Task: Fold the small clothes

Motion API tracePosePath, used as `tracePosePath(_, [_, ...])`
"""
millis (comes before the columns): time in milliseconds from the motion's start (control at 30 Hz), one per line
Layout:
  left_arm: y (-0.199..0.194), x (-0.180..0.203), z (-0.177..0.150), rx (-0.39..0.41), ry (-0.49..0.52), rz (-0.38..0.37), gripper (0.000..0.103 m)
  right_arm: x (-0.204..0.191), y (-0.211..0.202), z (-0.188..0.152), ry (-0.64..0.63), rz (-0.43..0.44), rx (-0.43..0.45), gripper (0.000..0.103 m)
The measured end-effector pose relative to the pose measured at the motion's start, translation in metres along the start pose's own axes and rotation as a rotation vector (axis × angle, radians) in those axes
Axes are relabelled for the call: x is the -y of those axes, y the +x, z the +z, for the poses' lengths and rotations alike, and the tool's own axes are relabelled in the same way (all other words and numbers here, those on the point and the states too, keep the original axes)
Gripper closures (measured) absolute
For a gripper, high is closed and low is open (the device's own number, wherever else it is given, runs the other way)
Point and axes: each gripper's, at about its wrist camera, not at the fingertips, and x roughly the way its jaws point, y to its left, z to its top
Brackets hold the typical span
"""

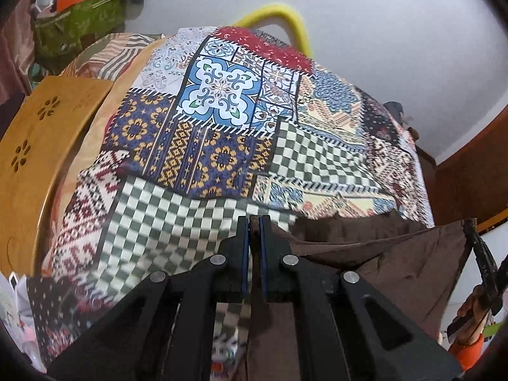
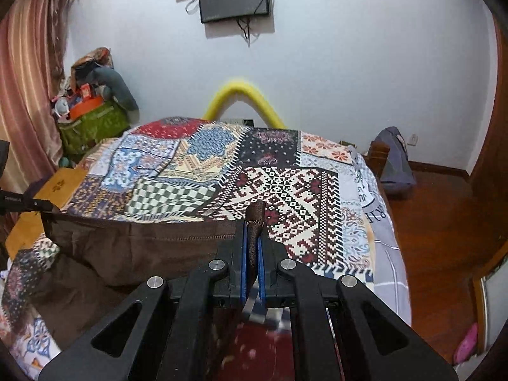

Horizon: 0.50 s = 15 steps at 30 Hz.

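Observation:
A brown garment (image 1: 381, 263) hangs stretched between my two grippers above a bed with a patchwork cover (image 1: 222, 120). My left gripper (image 1: 254, 222) is shut on one top corner of it. My right gripper (image 2: 253, 225) is shut on the other corner, with a bit of brown hem sticking out past the pads. In the right wrist view the brown garment (image 2: 127, 247) runs left along its stitched edge to the left gripper (image 2: 47, 206). In the left wrist view the right gripper (image 1: 470, 231) shows at the cloth's far corner.
The patchwork cover (image 2: 285, 184) fills the bed. A wooden tray (image 1: 38, 146) lies at the bed's left edge. A yellow foam tube (image 2: 244, 95) arches behind the bed. A green box of clutter (image 2: 92, 123) stands far left. Wooden floor (image 2: 428, 222) lies to the right.

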Motion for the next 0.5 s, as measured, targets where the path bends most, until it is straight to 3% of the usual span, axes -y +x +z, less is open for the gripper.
tracePosePath(67, [0.012,0.003,0.006,-0.014,0.007,0.044,0.093,0.004,0.014,0.001,0.030,0.005,-0.039,0.098])
tracePosePath(133, [0.019,0.004,0.009,-0.019,0.017,0.079,0.077,0.008,0.024,0.000,0.059,0.017,-0.076,0.088])
tracePosePath(167, [0.020,0.004,0.008,-0.017,0.023,0.080,0.059,0.009,0.027,-0.002,0.071,0.020,-0.087,0.083])
tracePosePath(200, [0.018,0.004,0.005,-0.005,0.027,0.070,0.047,0.009,0.026,-0.004,0.071,0.025,-0.089,0.071])
tracePosePath(233, [0.015,0.004,0.002,0.014,0.035,0.063,0.045,0.008,0.022,-0.007,0.064,0.024,-0.088,0.058])
tracePosePath(267, [0.013,0.005,-0.002,0.023,0.048,0.066,0.044,0.007,0.019,-0.009,0.056,0.020,-0.083,0.056])
tracePosePath(500, [-0.005,0.005,-0.053,-0.013,0.185,0.056,0.037,-0.005,-0.025,-0.040,0.023,0.107,-0.102,0.055])
